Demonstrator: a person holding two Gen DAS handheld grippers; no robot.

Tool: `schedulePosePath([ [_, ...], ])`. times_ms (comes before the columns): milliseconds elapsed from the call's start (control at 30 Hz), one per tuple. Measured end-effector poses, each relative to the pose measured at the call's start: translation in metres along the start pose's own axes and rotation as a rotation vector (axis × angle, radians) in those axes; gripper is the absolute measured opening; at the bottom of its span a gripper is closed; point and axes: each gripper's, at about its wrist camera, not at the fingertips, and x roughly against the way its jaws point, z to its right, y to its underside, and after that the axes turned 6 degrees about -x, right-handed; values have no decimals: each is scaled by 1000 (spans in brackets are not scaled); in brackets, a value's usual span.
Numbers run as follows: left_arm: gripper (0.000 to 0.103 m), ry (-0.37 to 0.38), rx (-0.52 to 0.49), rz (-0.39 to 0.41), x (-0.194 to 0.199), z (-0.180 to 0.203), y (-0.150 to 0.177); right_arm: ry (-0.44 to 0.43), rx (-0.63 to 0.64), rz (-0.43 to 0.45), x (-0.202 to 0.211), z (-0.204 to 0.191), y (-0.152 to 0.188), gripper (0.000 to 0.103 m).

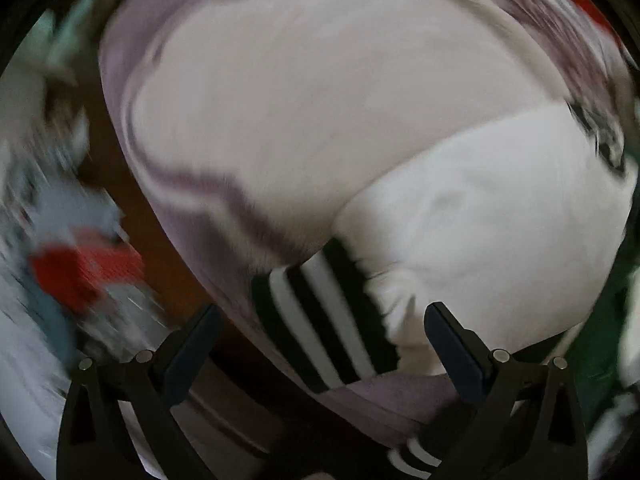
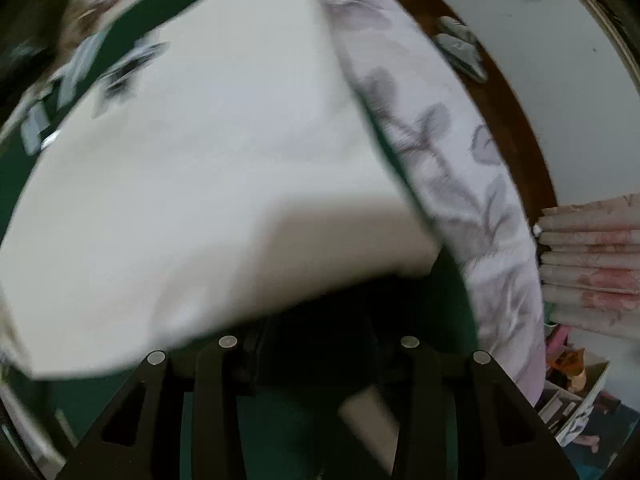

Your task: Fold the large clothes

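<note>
A white garment (image 1: 480, 240) with a black-and-white striped cuff (image 1: 324, 316) lies on a pale lilac bedsheet (image 1: 280, 100). My left gripper (image 1: 320, 344) is open, its fingers on either side of the striped cuff, just above it. In the right wrist view the white garment (image 2: 200, 180) with green parts (image 2: 160, 20) fills the frame and drapes over my right gripper (image 2: 316, 344). Its fingertips are hidden under the cloth, close together; the cloth seems held between them.
A dark wooden bed frame (image 2: 516, 120) edges the floral sheet (image 2: 460, 152). Folded pink-patterned fabric (image 2: 592, 264) is stacked at right, above a box of items (image 2: 576, 392). A blurred pile of red and blue clothes (image 1: 72, 264) lies left of the bed.
</note>
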Motion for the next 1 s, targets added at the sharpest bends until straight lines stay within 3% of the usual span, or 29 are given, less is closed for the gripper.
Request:
schedulePosePath([
  [33,103,51,42,-16,-6,-13,1,-50,1,-11,9,-1,14,49],
  [200,103,357,247,-52,-49,-51,2,-241,3,-97,20,-36,95,51],
  [267,95,379,259,-2,-50,-45,-1,-308,42,-149,10,-73,135,51],
  [333,62,315,217,66,-38,-34,-5,-318,61,-172,4,-86,148,51],
  [367,50,325,190,115,-27,-29,-8,-325,84,-193,-2,-102,164,51],
  [400,24,341,169,139,-19,-27,-11,-331,100,-206,-4,-113,174,51],
  [433,21,341,145,161,-7,-24,-18,-340,119,-213,-4,-125,183,51],
  [533,19,343,110,264,29,-32,-52,-358,195,-193,3,-160,207,51],
  [700,18,300,38,388,51,-56,-160,-406,303,-149,26,-220,229,51],
  [767,18,289,-14,372,42,-47,-214,-422,334,-140,29,-238,243,51],
  [800,18,281,-24,366,35,-47,-227,-428,343,-140,31,-244,229,51],
  [867,18,247,-75,327,18,-33,-261,-438,359,-136,31,-254,232,51],
  [1000,24,215,-94,253,-8,-25,-293,-442,365,-128,33,-291,238,51],
])
